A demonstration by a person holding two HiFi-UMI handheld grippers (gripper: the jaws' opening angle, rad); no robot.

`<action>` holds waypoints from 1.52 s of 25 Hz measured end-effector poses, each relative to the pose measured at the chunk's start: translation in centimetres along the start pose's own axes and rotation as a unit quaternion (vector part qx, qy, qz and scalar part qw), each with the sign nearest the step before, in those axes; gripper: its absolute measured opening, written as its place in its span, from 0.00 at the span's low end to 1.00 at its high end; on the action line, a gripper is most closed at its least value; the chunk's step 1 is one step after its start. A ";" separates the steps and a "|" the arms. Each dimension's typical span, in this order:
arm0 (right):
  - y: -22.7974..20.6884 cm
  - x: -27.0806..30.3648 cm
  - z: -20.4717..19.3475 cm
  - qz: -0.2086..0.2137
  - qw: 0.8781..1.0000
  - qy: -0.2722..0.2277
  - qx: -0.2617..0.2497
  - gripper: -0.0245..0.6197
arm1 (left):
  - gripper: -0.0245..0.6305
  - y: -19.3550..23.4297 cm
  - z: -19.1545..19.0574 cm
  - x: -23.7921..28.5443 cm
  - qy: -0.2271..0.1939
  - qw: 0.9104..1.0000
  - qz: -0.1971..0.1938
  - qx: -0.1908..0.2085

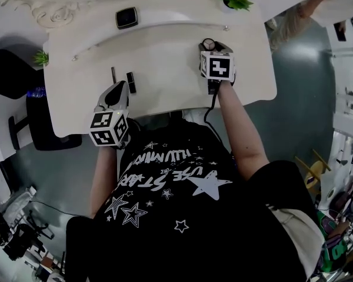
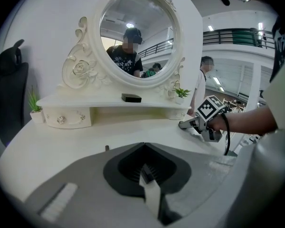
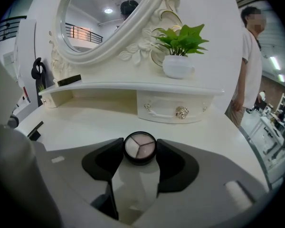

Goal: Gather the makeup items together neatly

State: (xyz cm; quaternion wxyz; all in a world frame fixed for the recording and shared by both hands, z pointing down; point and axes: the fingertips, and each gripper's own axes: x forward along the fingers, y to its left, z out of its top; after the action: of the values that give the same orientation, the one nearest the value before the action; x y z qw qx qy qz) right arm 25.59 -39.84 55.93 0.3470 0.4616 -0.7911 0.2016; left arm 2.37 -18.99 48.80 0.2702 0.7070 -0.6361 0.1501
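Makeup stuff is split across the white vanity top [image 1: 165, 57]. Toward the left end of its front edge lie a thin dark stick [image 1: 113, 74] and a short black bar [image 1: 130, 82], side by side, not touching. The left gripper [image 2: 143, 147] hovers just beside them over that front edge, its matte grey jaws pinched together with nothing in them and the forearm tucked close to the person's body. Further right, near the back-right corner below the raised shelf, the right gripper [image 3: 140, 152] is clamped on a round black compact [image 3: 140, 146] with three pale powder wedges. That arm is stretched out and the gripper's nose tips down. The top looks smooth and glossy, with a curved front edge. The shelf carries a square black box [image 1: 126, 17], a carved oval mirror [image 2: 137, 34] with rose scrollwork, and a leafy plant [image 3: 179, 39] in a white pot. The floor [image 1: 300, 69] is grey-green, and a bystander [image 3: 249, 65] stands off to the right.
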 end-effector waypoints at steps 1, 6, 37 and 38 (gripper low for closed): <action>0.1 -0.1 0.1 -0.001 1.000 -0.003 0.002 0.42 | 0.04 0.3 0.0 -0.2 0.000 1.000 -0.001 0.001; 0.9 -1.5 1.1 -0.006 1.000 -0.021 0.012 0.42 | 0.04 1.4 0.0 -1.2 -0.002 1.000 -0.008 0.001; 18.9 -7.0 -2.6 0.013 1.000 -0.027 0.001 0.42 | 0.04 10.4 -2.4 -8.5 -0.004 0.998 -0.068 0.010; 19.4 -6.9 -2.8 0.015 1.000 -0.025 -0.001 0.42 | 0.04 10.6 -2.4 -8.7 -0.004 0.998 -0.068 0.010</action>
State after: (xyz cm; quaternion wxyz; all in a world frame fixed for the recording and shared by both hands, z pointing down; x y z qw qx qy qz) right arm 11.96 -24.46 52.78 0.3249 0.4542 -0.8064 0.1945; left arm -8.96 -11.00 47.97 0.2704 0.7521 -0.5858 0.1344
